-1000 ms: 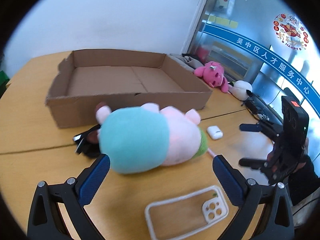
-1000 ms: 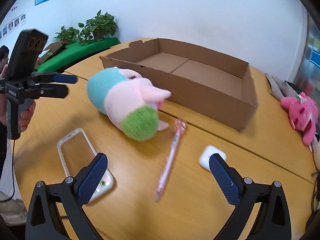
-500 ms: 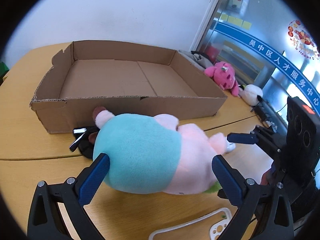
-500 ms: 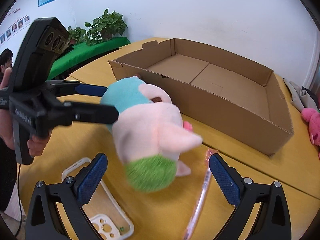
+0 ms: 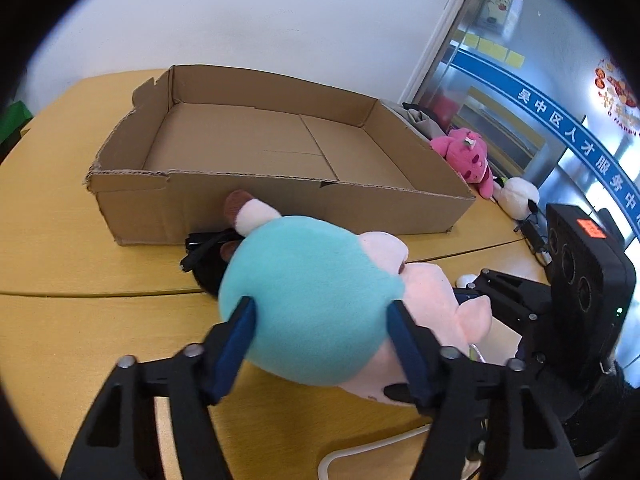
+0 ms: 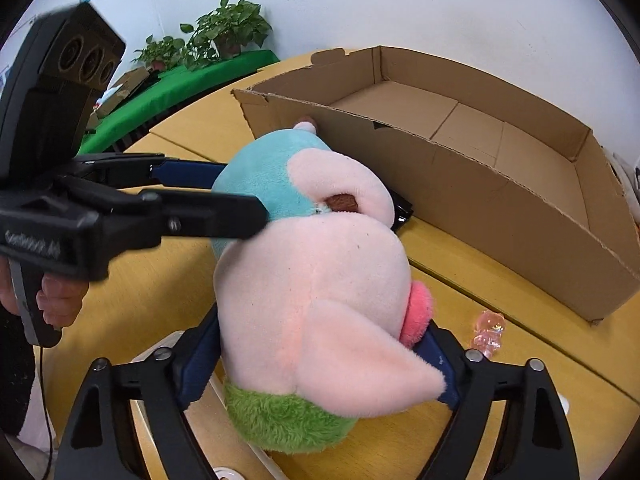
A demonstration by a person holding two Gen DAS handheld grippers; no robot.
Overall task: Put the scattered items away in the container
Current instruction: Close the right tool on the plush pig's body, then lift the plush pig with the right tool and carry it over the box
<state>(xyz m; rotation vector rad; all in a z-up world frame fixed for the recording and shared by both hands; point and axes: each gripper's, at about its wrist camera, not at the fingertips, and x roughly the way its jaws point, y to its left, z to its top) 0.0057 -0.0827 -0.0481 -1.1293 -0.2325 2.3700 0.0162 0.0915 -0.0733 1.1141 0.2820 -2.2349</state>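
A plush pig [image 5: 312,304] with a teal body, pink head and green cap lies on the wooden table in front of an empty cardboard box [image 5: 272,148]. My left gripper [image 5: 320,332] is shut on its teal body. My right gripper [image 6: 320,344] is shut on its pink head [image 6: 316,304]. The box [image 6: 460,140] stands just behind the pig. A pink pen [image 6: 488,330] lies right of the pig. A clear phone case [image 5: 360,450] lies under the pig, mostly hidden.
A black object [image 5: 208,256] lies against the box's front wall behind the pig. A pink plush [image 5: 466,156] and a white plush [image 5: 520,196] sit at the far right. Potted plants [image 6: 208,40] stand beyond the table's left edge.
Both grippers moved in from either side and closed on the plush pig: left on the teal body, right on the pink head. The pig sits closer to the box.
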